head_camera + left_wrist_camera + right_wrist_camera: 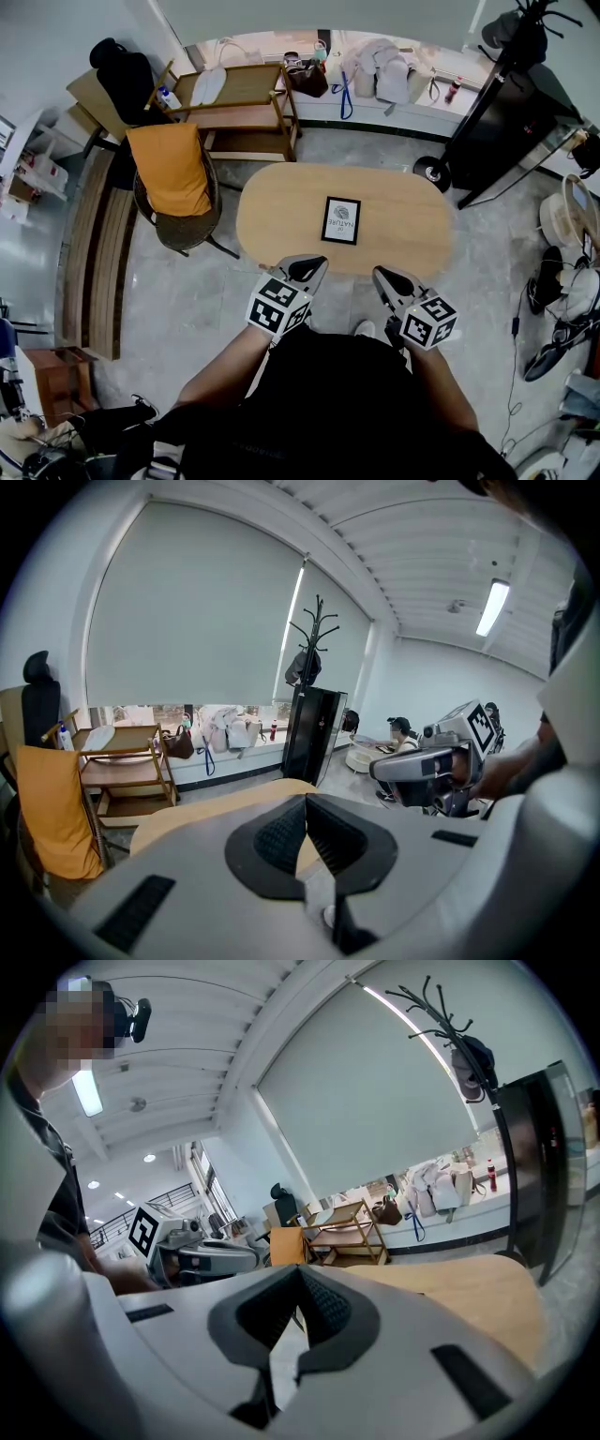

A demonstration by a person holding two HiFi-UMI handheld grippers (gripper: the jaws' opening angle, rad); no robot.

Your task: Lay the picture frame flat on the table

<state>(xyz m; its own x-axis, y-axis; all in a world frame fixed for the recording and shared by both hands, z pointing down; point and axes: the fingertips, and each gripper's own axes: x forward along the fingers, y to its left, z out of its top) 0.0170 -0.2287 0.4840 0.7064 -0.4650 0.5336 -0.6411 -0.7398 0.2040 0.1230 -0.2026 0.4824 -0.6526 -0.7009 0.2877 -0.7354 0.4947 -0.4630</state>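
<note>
The black picture frame (340,220) with a white print lies flat, face up, near the middle of the oval wooden table (281,206). Both grippers hover at the table's near edge, short of the frame and apart from it. My left gripper (314,265) is shut with nothing in it; in the left gripper view its jaws (306,801) meet above the tabletop (206,813). My right gripper (382,275) is shut and empty too, its jaws (300,1277) closed over the table (469,1297). The frame is hidden behind the jaws in both gripper views.
A wicker chair with an orange cloth (173,178) stands at the table's left end. A wooden shelf cart (239,98) is behind it. A black cabinet and coat stand (506,103) rise at the far right. Shoes (548,272) lie on the floor at right.
</note>
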